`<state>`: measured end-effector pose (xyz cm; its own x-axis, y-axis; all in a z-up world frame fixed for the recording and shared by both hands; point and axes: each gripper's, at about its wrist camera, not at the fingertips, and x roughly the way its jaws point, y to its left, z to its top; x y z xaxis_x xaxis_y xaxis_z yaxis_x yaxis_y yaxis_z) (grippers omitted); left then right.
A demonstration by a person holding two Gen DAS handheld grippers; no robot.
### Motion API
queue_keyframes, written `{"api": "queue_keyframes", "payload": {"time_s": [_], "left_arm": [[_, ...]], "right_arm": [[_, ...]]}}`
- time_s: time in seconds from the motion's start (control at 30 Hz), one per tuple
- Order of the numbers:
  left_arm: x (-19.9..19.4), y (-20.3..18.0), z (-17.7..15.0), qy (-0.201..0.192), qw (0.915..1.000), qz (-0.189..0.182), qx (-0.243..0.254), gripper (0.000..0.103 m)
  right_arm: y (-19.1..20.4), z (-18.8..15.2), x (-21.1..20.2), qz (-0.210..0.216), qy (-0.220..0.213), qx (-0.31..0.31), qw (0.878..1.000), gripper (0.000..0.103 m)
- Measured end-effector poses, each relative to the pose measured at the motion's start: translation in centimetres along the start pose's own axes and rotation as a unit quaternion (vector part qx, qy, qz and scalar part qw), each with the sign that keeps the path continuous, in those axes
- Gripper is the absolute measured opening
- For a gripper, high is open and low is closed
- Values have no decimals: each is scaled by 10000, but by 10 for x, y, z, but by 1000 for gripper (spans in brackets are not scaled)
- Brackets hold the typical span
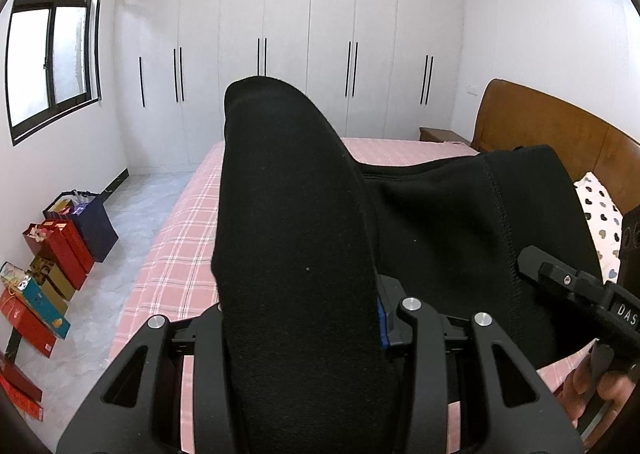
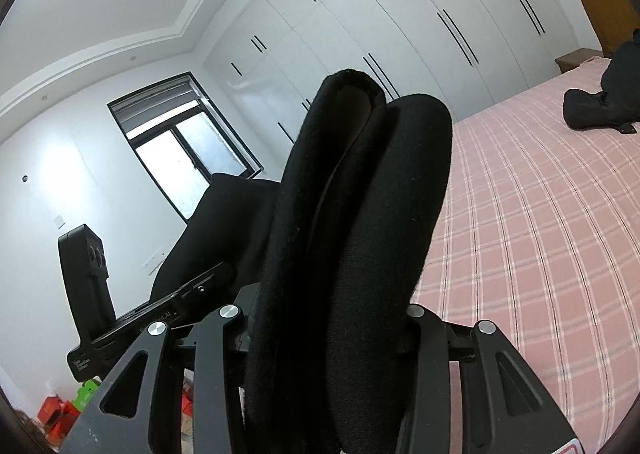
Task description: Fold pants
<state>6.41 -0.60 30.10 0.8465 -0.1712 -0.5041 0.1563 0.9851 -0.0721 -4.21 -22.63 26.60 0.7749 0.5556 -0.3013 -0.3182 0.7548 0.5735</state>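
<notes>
The black pants [image 1: 288, 194] are lifted above the pink plaid bed [image 1: 176, 254]. In the left wrist view a thick fold of them stands up between the jaws of my left gripper [image 1: 304, 318], which is shut on it. The cloth runs right to my right gripper [image 1: 576, 286], held by a hand [image 1: 592, 386]. In the right wrist view my right gripper [image 2: 328, 318] is shut on a doubled fold of the pants [image 2: 360, 182]. My left gripper's body [image 2: 92, 266] shows at the left. The fingertips of both are hidden by cloth.
Another black garment [image 2: 600, 106] lies on the bed [image 2: 540, 214] near the brown headboard [image 1: 540, 126]. A heart-print pillow [image 1: 600, 214] and a nightstand [image 1: 440, 134] are by it. White wardrobes [image 1: 280, 54] line the far wall. Several gift bags [image 1: 60, 254] stand on the floor under the window.
</notes>
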Motion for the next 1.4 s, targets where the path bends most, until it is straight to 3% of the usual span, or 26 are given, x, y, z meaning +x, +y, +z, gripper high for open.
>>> {"api": "queue_keyframes", "payload": {"time_s": [0.17, 0.33, 0.4, 0.43, 0.47, 0.5, 0.53, 0.6, 0.7, 0.8, 1.13, 1.27, 1.4], "left_arm": [[59, 10, 3, 168, 9999, 23, -5, 38], [136, 25, -5, 412, 9991, 17, -58, 38], [181, 35, -14, 579, 9982, 13, -124, 44], [204, 41, -23, 684, 9975, 29, -172, 47], [236, 49, -40, 866, 9959, 129, -206, 59], [255, 56, -55, 986, 9941, 412, -189, 78], [273, 61, -74, 1143, 9894, 883, -109, 82], [302, 74, -117, 1766, 9711, 1599, 136, 80], [295, 87, -157, 1998, 9631, 1793, 169, 80], [278, 92, -171, 2039, 9617, 1831, 105, 80], [247, 64, -159, 1932, 9685, 1561, 201, 82], [236, 58, -160, 1904, 9700, 1508, 131, 82], [224, 56, -165, 1840, 9731, 1383, -83, 91]], "right_arm": [[-39, 14, 52, -128, 196, 12, 9997, 39], [-96, 6, 116, -299, 373, 119, 9988, 40], [-140, -6, 154, -470, 482, 382, 9970, 50], [-167, -15, 171, -855, 556, 543, 9933, 55], [-188, -24, 180, -1264, 610, 691, 9877, 57], [-210, -34, 186, -1674, 647, 886, 9798, 58], [-229, -45, 184, -2032, 632, 1107, 9708, 58], [-254, -70, 160, -2271, 313, 1507, 9616, 58], [-254, -99, 128, -2378, 198, 1402, 9609, 58], [-243, -126, 111, -2473, 270, 1287, 9600, 58], [-206, -162, 110, -2584, 769, 1081, 9569, 62], [-193, -171, 108, -2654, 765, 965, 9563, 70], [-184, -179, 109, -2868, 713, 739, 9525, 79]]}}
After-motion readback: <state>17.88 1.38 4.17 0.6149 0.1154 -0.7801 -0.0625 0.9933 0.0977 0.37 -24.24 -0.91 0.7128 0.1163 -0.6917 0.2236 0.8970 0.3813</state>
